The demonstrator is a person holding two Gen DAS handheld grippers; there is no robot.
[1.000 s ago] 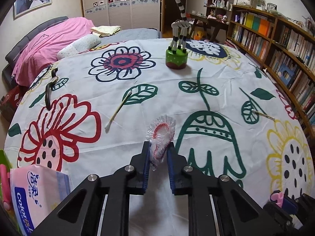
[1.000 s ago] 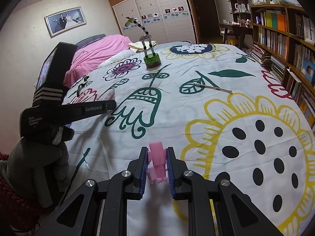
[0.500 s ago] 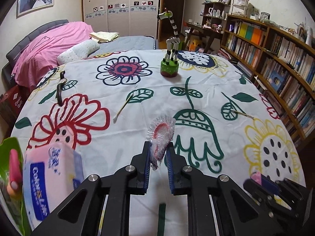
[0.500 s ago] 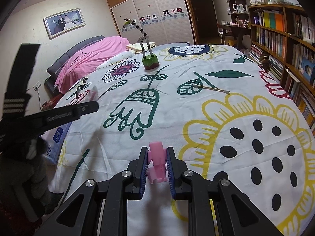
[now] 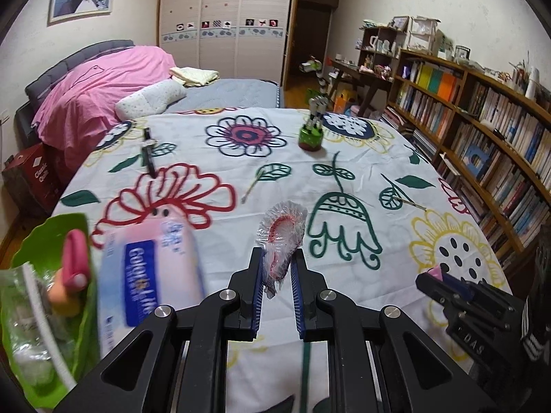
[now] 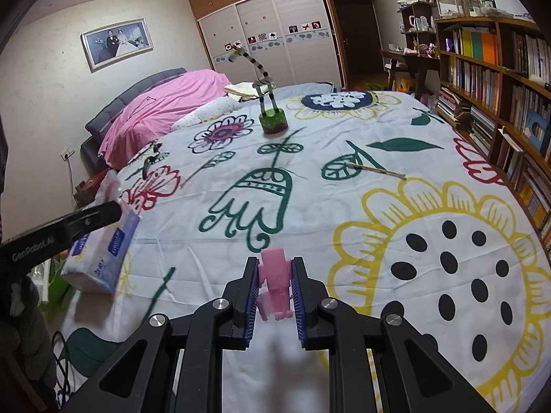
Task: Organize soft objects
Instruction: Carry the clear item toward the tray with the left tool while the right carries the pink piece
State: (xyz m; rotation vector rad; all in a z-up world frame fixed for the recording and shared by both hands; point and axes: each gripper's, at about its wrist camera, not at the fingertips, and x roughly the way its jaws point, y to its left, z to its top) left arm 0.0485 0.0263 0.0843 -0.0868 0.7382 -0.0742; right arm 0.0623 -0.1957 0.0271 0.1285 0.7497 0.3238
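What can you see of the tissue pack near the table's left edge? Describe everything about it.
The tissue pack is a soft, rectangular plastic-wrapped packet, pale pink and white with blue label panels bearing white lettering. It lies on the flowered tablecloth at the table's left edge, beside a green bag. It looks full and blurred in the left view. Whether the bag touches it is unclear.

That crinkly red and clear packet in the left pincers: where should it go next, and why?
Probably on toward the green bag at the bed's left edge. The left gripper is shut on the crinkly packet, held clear above the flowered sheet, and the bag, which already holds other items, stands open just beyond the tissue pack.
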